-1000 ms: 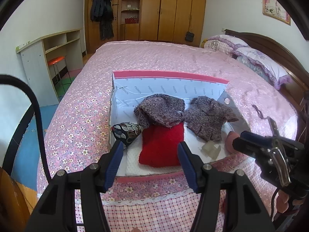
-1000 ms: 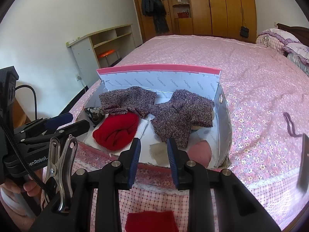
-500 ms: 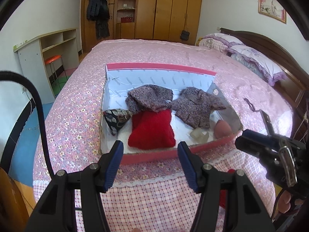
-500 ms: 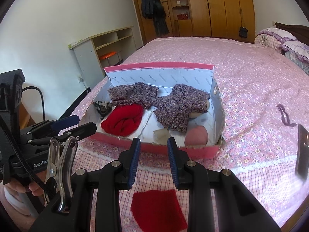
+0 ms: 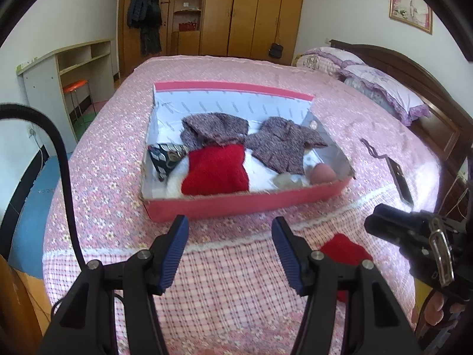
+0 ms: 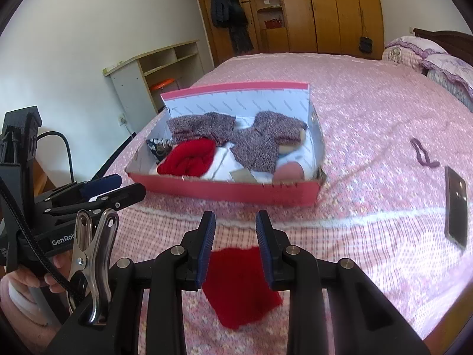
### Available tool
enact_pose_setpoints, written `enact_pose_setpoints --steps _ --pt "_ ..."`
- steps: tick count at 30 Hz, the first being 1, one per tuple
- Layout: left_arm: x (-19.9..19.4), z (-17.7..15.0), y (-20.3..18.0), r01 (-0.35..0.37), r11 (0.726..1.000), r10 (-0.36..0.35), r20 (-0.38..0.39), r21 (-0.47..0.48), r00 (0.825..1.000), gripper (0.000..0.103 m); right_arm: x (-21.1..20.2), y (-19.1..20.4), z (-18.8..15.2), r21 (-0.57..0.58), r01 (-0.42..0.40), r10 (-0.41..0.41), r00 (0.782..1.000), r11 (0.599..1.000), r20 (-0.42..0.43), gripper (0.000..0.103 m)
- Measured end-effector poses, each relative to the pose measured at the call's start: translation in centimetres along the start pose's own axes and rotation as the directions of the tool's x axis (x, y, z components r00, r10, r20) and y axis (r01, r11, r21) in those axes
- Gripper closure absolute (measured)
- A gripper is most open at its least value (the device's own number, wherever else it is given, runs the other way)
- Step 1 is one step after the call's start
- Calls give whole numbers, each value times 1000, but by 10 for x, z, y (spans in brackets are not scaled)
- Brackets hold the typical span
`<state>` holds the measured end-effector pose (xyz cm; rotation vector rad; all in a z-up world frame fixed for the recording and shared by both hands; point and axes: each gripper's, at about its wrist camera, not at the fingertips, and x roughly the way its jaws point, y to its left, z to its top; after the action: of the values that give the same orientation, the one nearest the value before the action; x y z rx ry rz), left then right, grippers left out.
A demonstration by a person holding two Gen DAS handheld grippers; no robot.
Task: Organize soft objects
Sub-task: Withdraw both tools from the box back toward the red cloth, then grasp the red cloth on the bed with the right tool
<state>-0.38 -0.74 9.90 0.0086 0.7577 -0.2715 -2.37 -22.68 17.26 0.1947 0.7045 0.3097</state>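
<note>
Holding a pair of tongs in each hand, we hover above the foot of a bed covered in a pink floral spread. Our left tongs stand well open with nothing between their blue pads. Our right tongs are parted by a narrower gap and also grip nothing.

Directly below and just beyond the right tongs, a small red cloth lies flat on the checked edge of the bedspread; from the left tongs it sits off to the right, partly hidden by the tool's arm.

Ahead of both tongs rests a shallow pink box with a white lining, open at the top. Inside it, at the far end, lie two speckled grey-purple knits side by side. Nearer us is a red knit, with a dark patterned pouch at its left and a round pink item in the near right corner.

Right of the box, a dark phone and a purple hair tie lie on the spread.
</note>
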Motion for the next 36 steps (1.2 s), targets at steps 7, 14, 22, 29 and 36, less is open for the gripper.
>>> enact_pose_setpoints --steps 7,14,22,29,36 --pt "2 -10 -11 34 999 -33 -41 9 999 42 -6 -14 -22 48 5 -4 999 999 -37 73" --pt "10 -18 -24 88 996 -86 -87 20 992 42 -1 -33 -43 141 7 7 995 990 -100 73" --pt "26 -24 -44 142 990 -139 -141 10 980 42 9 -47 -57 218 -8 43 987 976 -155 73" --pt "45 -29 -57 166 986 -162 -186 8 969 43 20 -51 -59 217 -19 55 985 976 -161 74" --pt "45 -34 -55 259 966 -255 -200 -5 946 52 31 -51 -54 209 -60 92 985 976 -147 74"
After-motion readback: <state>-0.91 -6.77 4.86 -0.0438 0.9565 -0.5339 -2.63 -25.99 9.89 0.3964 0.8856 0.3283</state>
